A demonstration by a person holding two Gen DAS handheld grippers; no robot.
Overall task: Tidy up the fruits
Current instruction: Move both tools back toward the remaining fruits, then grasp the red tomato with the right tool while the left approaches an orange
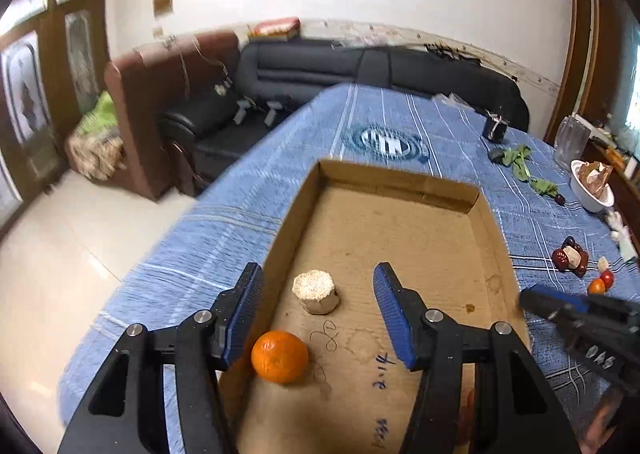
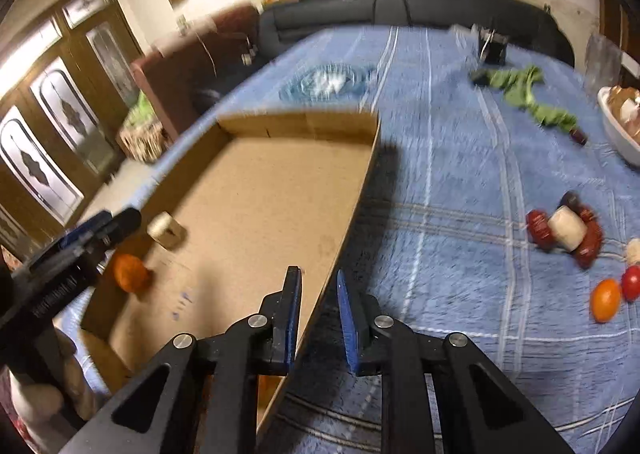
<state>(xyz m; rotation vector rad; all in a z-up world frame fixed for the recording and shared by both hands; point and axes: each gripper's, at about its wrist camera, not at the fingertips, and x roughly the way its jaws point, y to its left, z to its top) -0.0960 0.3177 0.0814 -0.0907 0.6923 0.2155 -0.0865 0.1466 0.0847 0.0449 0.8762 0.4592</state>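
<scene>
An open cardboard box [image 1: 492, 238] lies on the blue tablecloth. On its floor sit an orange [image 1: 280, 356] and a pale beige cylinder [image 1: 316, 292]. My left gripper [image 1: 320, 310] hangs open above them with nothing between its pads, and the orange lies below, close to the left finger. In the right wrist view the orange [image 2: 128, 272] and the left gripper [image 2: 114, 224] show at the box's left side. My right gripper [image 2: 320, 314] is shut on nothing, above the box's right wall [image 2: 360, 194]. Something orange [image 2: 266, 386] shows half hidden under it.
On the cloth right of the box lie a small orange tomato [image 2: 606, 300], a red one [image 2: 631, 282] and red dates around a white piece [image 2: 564, 232]. Farther back are green leaves [image 2: 528, 94], a white bowl [image 2: 616, 130] and a small black box [image 2: 494, 46]. The table edge drops away left of the box.
</scene>
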